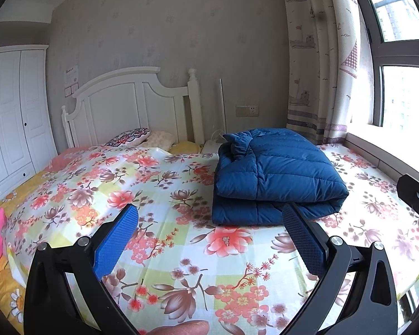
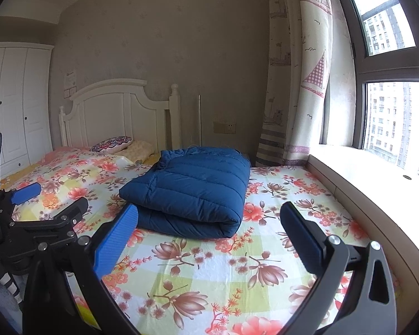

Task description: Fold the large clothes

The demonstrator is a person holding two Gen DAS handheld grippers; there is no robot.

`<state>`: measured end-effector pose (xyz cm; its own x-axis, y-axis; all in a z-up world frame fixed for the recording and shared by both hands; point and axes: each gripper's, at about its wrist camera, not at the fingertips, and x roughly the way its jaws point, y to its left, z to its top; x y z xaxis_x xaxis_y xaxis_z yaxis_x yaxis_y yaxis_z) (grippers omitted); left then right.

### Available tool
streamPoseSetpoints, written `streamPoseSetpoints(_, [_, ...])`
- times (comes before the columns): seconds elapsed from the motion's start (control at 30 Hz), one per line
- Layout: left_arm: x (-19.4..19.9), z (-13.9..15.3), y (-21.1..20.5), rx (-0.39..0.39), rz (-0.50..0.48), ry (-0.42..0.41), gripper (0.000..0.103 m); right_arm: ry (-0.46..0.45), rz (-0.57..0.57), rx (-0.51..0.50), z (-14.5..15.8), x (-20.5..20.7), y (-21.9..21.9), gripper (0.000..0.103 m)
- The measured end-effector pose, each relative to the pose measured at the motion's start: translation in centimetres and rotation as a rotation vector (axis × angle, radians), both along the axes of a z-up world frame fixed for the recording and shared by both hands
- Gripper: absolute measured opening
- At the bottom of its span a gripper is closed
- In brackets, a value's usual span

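1. Floral bedsheet (image 1: pixel 159 184) in red, brown and pale green checks covers a bed with a white wooden headboard (image 1: pixel 125 103), set against a grey patterned wall, with a white panelled wardrobe (image 1: pixel 11 117) at the left and a window (image 2: pixel 396 122) with a sailboat-print curtain (image 1: pixel 318 55) at the right
2. Folded dark blue quilted down jacket (image 1: pixel 276 176) lies on the sheet in a thick layered bundle, its rounded fold edge facing the cameras and its collar bunched toward the headboard
3. Left gripper (image 1: pixel 209 220) hangs just above the sheet with its blue textured pads (image 1: pixel 116 245) spread wide apart and holding nothing; the jacket's near edge sits just beyond the right fingertip, whether touching it cannot be told
4. Right gripper (image 2: pixel 209 220) is likewise spread wide and empty, the jacket's near corner lying between and just beyond its fingertips
5. Small patterned pillow (image 2: pixel 111 143) and a cream cushion (image 2: pixel 139 148) rest at the head of the bed, behind the jacket
6. From the right wrist view the left gripper shows at the left edge, well apart from the jacket
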<state>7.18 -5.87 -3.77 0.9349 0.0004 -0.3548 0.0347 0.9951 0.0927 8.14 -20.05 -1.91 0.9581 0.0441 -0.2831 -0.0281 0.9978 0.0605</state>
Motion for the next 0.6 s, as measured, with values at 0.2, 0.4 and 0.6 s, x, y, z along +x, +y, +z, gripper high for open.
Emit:
streamPoseSetpoints(0.2, [-0.25,0.32,0.07,-0.003,0.0,-0.009,0.099,-0.008,0.002,-0.003,0.28,-0.21,0.14,0.101])
streamPoseSetpoints(0.4, [-0.6,0.66,0.04,-0.004,0.006,-0.026,0.099,-0.005,0.003,-0.002,0.26,-0.2,0.17,0.101])
streamPoseSetpoints(0.6, [-0.84,0.73,-0.4,0.003,-0.012,-0.039,0.099,0.003,0.006,-0.006,0.12,-0.02,0.19,0.101])
